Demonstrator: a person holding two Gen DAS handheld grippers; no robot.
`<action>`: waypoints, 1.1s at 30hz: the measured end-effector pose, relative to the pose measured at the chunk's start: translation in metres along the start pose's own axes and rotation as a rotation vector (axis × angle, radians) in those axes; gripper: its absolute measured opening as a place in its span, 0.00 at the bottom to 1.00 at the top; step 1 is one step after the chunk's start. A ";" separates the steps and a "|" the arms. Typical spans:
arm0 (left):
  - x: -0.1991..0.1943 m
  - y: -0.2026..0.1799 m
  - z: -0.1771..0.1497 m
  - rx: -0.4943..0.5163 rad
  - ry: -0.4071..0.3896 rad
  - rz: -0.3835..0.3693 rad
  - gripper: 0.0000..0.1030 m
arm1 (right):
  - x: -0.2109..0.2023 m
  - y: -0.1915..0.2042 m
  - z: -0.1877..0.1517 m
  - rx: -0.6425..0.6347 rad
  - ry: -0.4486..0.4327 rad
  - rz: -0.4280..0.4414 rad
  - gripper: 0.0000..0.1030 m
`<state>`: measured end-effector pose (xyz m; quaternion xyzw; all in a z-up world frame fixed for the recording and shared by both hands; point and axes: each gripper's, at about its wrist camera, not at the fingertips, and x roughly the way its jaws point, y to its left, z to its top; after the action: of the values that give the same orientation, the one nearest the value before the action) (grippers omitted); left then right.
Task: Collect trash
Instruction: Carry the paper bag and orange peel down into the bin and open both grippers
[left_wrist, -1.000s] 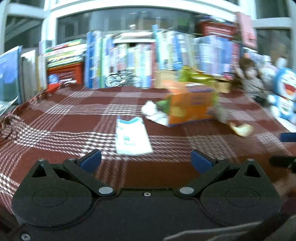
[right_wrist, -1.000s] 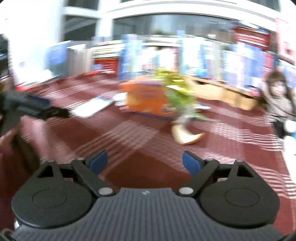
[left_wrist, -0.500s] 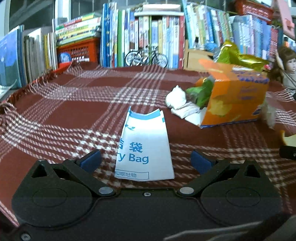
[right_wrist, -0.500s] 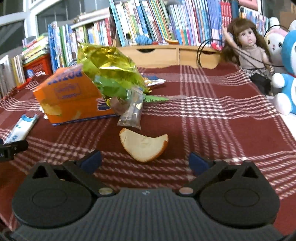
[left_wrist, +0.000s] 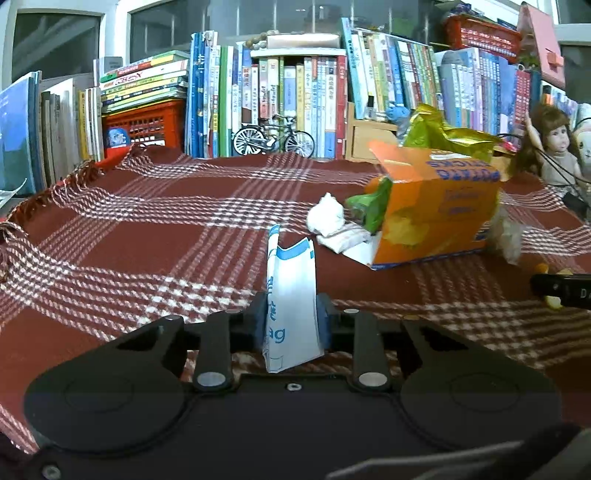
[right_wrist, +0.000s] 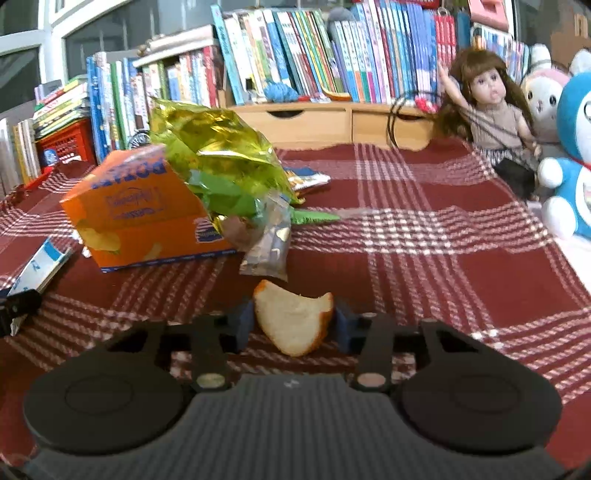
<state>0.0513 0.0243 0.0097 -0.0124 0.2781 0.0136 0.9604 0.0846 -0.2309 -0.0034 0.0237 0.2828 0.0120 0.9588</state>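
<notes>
My left gripper (left_wrist: 291, 325) is shut on a white and blue paper bag (left_wrist: 291, 295), which is bent upward between the fingers. My right gripper (right_wrist: 293, 325) is shut on a piece of orange peel (right_wrist: 293, 321). Beyond them on the plaid cloth lies an orange snack box (left_wrist: 436, 218) (right_wrist: 140, 218) with a crumpled white tissue (left_wrist: 327, 219) at its open end. A yellow-green foil bag (right_wrist: 218, 158) and a clear wrapper (right_wrist: 267, 240) rest against the box. The paper bag (right_wrist: 37, 266) also shows at the left edge of the right wrist view.
A red plaid cloth (left_wrist: 147, 229) covers the table. Rows of books (left_wrist: 295, 92), a red crate (left_wrist: 144, 122) and a model bicycle (left_wrist: 273, 138) line the back. A doll (right_wrist: 495, 110) and plush toys (right_wrist: 569, 155) sit at the right.
Both grippers moved forward and went from open to shut, the left on the paper bag, which folded up, and the right on the orange peel.
</notes>
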 end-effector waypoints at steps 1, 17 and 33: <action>-0.003 0.001 -0.001 -0.005 0.002 -0.012 0.24 | -0.004 0.001 -0.001 -0.007 -0.007 0.005 0.45; -0.065 -0.005 -0.015 -0.015 -0.015 -0.121 0.23 | -0.071 0.020 -0.019 -0.076 -0.105 0.162 0.43; -0.131 -0.013 -0.041 0.029 -0.034 -0.214 0.23 | -0.128 0.035 -0.049 -0.118 -0.125 0.248 0.43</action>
<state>-0.0806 0.0079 0.0455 -0.0278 0.2591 -0.0929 0.9610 -0.0494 -0.1987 0.0266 0.0028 0.2160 0.1456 0.9655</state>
